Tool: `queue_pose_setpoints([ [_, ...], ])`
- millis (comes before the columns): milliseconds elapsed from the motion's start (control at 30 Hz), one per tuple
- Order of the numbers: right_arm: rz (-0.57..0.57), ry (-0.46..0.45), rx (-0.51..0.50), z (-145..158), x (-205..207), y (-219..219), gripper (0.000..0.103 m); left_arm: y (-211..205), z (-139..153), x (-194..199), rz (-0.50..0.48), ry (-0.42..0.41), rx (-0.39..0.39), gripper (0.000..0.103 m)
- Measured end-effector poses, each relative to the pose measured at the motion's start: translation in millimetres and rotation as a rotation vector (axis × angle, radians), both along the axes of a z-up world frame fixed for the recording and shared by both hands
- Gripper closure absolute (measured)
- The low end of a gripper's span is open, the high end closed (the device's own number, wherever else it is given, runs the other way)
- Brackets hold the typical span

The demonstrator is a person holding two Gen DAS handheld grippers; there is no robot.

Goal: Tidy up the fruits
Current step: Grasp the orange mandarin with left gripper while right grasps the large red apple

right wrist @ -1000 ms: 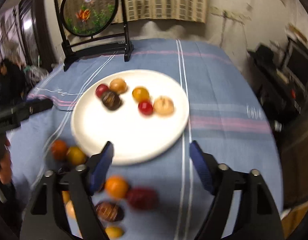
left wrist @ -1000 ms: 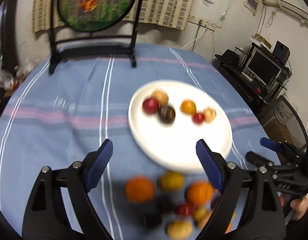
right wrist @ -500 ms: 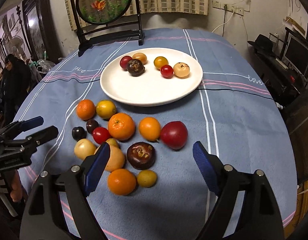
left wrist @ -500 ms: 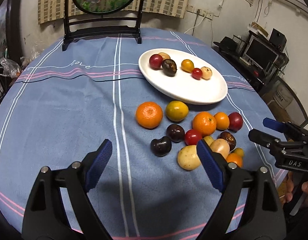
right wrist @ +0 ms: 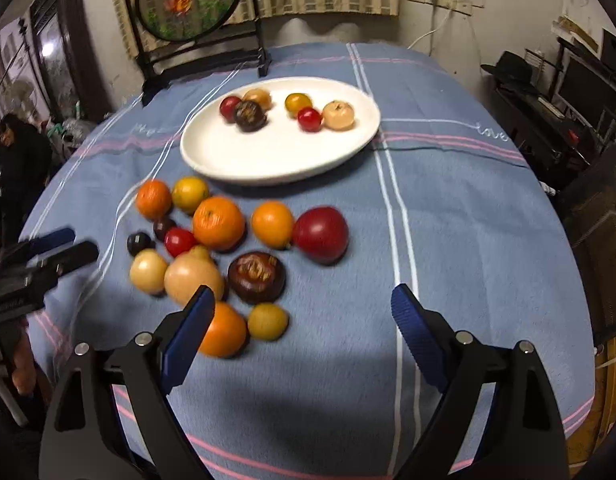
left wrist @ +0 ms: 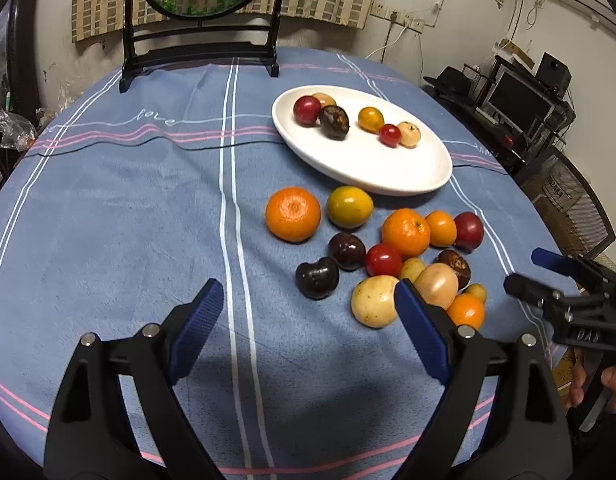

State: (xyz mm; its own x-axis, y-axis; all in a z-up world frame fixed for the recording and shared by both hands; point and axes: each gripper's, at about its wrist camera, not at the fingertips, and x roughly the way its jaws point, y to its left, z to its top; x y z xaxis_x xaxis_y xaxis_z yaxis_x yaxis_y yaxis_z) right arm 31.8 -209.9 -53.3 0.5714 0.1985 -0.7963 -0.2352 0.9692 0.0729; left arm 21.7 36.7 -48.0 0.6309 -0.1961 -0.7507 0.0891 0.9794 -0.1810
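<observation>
A white plate [left wrist: 387, 184] [right wrist: 268, 168] at the back of the blue-clothed table holds several small fruits. In front of it lies a loose heap: large oranges [left wrist: 293, 214] [right wrist: 218, 222], a red plum [right wrist: 320, 234], dark plums [left wrist: 317, 278], a brown mangosteen [right wrist: 256, 277] and pale yellow fruits [left wrist: 373, 300]. My left gripper [left wrist: 306, 284] hovers open over the near side of the heap, empty. My right gripper [right wrist: 303, 290] hangs just right of the heap; its jaws are opening with nothing between the pads. Each gripper shows in the other's view [left wrist: 547, 280] [right wrist: 56, 248].
A round embroidered screen on a black stand [left wrist: 200, 56] [right wrist: 200, 64] stands at the table's far edge. To the right of the table are a desk with a monitor [left wrist: 519, 104] and a mesh chair [left wrist: 575, 208]. A person [right wrist: 16, 152] sits off to the left.
Both grippers pulled back from over the plate toward the near edge and sank a little. The heap of loose fruit now lies fully ahead. The right jaws stand slightly wider.
</observation>
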Motion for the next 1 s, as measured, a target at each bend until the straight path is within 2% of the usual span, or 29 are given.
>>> queue_pose_setpoints([
  [133,-0.045,-0.045,0.057,0,16,-15,0.014,2,-2,1,0.005,0.012,-0.010,0.014],
  [167,-0.048,-0.048,0.051,0,23,-17,0.017,2,-2,1,0.005,0.011,-0.008,0.014],
  [233,-0.028,-0.025,0.038,-7,38,-15,0.035,3,-1,1,0.009,0.007,-0.005,0.014],
  [367,0.012,0.060,0.045,-32,65,-9,0.040,8,0,0,0.023,0.004,-0.001,0.014],
  [433,0.028,0.080,0.056,-43,72,-6,0.048,11,0,0,0.032,0.005,0.001,0.014],
  [500,0.041,0.068,0.078,-40,72,-6,0.061,13,0,1,0.044,0.007,0.008,0.014],
  [733,0.024,0.035,0.075,-24,42,-15,0.061,24,-3,23,0.077,0.014,0.064,0.014],
  [833,0.008,0.040,0.072,-23,26,-25,0.060,28,-9,42,0.086,0.033,0.058,0.014],
  [1000,-0.026,0.062,0.085,-29,20,-40,0.060,19,-17,71,0.037,0.050,0.049,0.014],
])
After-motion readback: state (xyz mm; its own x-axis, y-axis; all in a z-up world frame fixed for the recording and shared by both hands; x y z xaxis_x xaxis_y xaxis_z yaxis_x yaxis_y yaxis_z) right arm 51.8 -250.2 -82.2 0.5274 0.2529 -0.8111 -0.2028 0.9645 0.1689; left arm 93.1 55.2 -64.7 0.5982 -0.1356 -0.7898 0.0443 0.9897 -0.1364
